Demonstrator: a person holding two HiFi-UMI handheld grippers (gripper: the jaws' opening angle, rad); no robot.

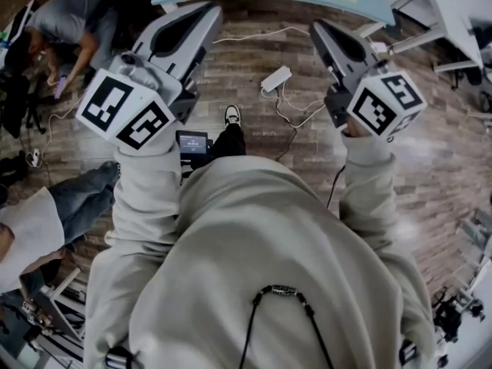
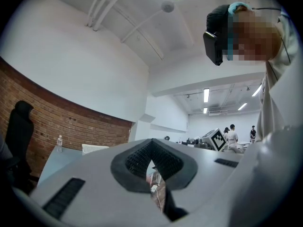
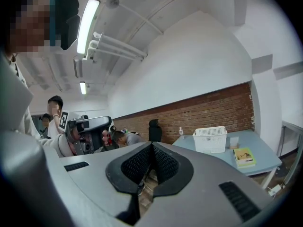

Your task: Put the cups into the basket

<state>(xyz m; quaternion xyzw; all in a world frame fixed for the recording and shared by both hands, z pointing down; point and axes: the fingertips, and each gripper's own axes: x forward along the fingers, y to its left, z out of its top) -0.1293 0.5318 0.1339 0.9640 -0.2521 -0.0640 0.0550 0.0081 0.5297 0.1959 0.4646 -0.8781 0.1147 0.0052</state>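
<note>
- Left gripper [image 2: 151,144]: jaws closed, the ribbed pads [image 2: 137,157] meeting at their tips; nothing held between them; only a slit of floor shows below the contact line.
- Right gripper [image 3: 151,146]: jaws likewise closed pad to pad; nothing gripped.
- Both grippers are held out level in front of the person, side by side and well apart; each carries its marker cube, left cube [image 1: 123,112], right cube [image 1: 387,102], near the wrist; pale sleeves [image 1: 138,198] run back to a pale sweatshirt [image 1: 269,237].
- Basket [image 3: 210,139]: white, perforated walls, standing upright on a light blue table [image 3: 265,150] against the brick wall [image 3: 199,112]; it stands well apart from both grippers; its contents cannot be made out from this angle.
- Also on the table: a book [image 3: 245,157] lying flat near the front edge, beside the basket and not touching it; a clear bottle [image 3: 180,132] upright at the far end of the table.
- Floor [image 1: 430,152]: wood-pattern planks; a white power strip [image 1: 276,78] with loose cables lies between the two grippers in the head view; the person's shoe [image 1: 231,115] is just below it.
- Bystanders: one person bent forward at the upper left [image 1: 61,21] of the head view; others stand in the far background of the left gripper view.
</note>
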